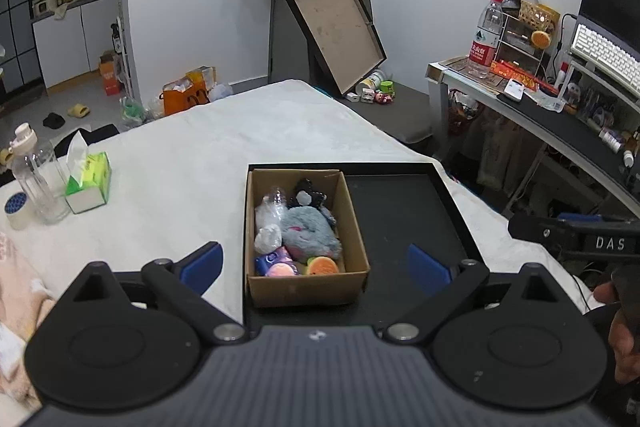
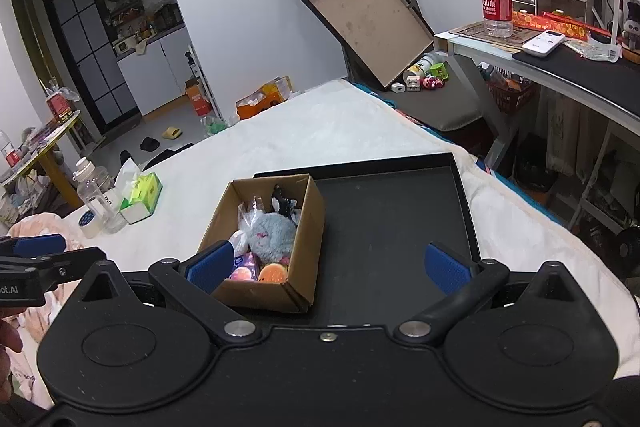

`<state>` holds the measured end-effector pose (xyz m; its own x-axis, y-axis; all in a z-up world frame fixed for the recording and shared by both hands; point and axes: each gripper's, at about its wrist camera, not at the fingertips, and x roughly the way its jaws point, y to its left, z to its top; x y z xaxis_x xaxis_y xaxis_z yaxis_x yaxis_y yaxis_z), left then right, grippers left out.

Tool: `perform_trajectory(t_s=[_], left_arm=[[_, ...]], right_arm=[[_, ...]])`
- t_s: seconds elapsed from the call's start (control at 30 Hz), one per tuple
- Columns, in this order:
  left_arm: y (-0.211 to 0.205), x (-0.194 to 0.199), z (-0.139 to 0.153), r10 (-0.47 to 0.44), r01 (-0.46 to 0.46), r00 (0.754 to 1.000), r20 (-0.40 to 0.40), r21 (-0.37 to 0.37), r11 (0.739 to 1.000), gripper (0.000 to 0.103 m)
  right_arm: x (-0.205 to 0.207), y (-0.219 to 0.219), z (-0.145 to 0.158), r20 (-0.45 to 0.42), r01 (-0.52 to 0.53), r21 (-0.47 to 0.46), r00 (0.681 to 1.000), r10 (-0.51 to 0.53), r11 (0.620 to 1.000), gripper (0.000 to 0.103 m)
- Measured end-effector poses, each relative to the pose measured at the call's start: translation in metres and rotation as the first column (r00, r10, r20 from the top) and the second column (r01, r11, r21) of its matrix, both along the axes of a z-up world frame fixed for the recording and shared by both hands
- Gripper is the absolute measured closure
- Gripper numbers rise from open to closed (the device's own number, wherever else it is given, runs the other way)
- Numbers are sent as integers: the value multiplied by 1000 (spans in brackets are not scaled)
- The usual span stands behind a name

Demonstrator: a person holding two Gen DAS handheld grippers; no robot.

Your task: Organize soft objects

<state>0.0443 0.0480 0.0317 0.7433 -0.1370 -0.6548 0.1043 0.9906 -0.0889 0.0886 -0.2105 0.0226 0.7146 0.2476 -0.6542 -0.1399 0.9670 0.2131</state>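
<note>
The left gripper (image 1: 314,265) is spread wide, its blue pads (image 1: 202,263) well apart with nothing between them and nothing touched. The right gripper (image 2: 328,265) is equally wide open and empty; its blue pads (image 2: 446,269) hang above the tray without contact.

A cardboard box (image 1: 306,287) stands in the left part of a shallow black tray (image 1: 404,211), which lies on a bed covered with a white blanket (image 1: 200,147). In the left wrist view the box sits straight ahead of the left gripper, between the lines of its two fingers and nearer the left one. In the right wrist view the box (image 2: 280,293) lies toward the right gripper's left finger, whose pad overlaps the box's near corner in the picture (whether it touches cannot be told).

Inside the box lie the soft things: a grey plush toy (image 1: 310,231) in the middle, a black and white plush (image 1: 306,195) behind it, a crumpled clear plastic bag (image 1: 270,215) on the left, a blue packet (image 1: 270,263) and two round orange-pink toys (image 1: 322,265) at the near end. The right part of the tray is bare.

To the left on the bed stand a green tissue pack (image 1: 90,183), a clear bottle (image 1: 34,179) and a roll of tape (image 1: 16,209).
</note>
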Motion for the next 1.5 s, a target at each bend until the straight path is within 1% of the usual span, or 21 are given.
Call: perform_trajectory(t_s=[0.43,0.7,1.07,1.5], left_arm=[[1,-10,-14,22,-23,999,-31,-30,999,5],[1,-10,-16,23,-25,999,-35,-32,999,5],[9,-11,-23,51,-54,997,-55,-43,998,5],[9,-10,-26,53,-55,997,-61,-40,998,5]], right_arm=[[-15,5,-4,-23,-21,-21,1000,20,1000,0],[-20,9,-6,-31,-31,-27,999,30,999,0],[-22,14,-3,-29,-39,-34,999,38,999,0],[-22,17,-2,-27,-45,-38,999,44,998,0]])
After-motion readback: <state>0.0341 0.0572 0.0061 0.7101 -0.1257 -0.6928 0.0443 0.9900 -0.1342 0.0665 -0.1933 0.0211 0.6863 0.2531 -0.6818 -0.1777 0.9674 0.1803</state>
